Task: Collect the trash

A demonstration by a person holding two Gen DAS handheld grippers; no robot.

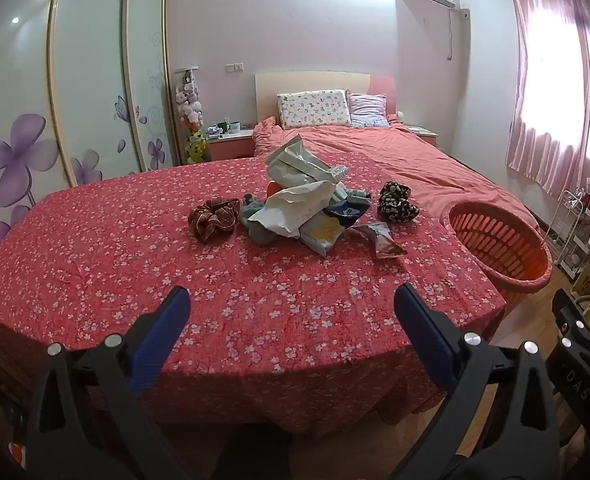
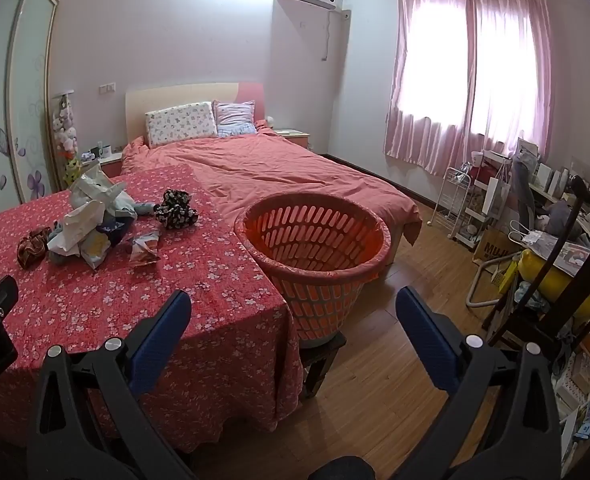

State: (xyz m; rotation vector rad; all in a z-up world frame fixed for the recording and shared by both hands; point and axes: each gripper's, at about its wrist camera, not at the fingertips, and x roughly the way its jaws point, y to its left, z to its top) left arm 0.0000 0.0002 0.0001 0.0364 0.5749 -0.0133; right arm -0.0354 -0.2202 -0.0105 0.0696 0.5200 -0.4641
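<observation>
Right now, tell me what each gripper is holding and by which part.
Nothing. The left gripper and right gripper both have open, empty jaws.

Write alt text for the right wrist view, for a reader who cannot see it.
An open right gripper hangs above the edge of a table draped in a red floral cloth, facing an orange slatted basket beside it. A pile of wrappers and bags lies on the cloth, with a bed behind.
</observation>
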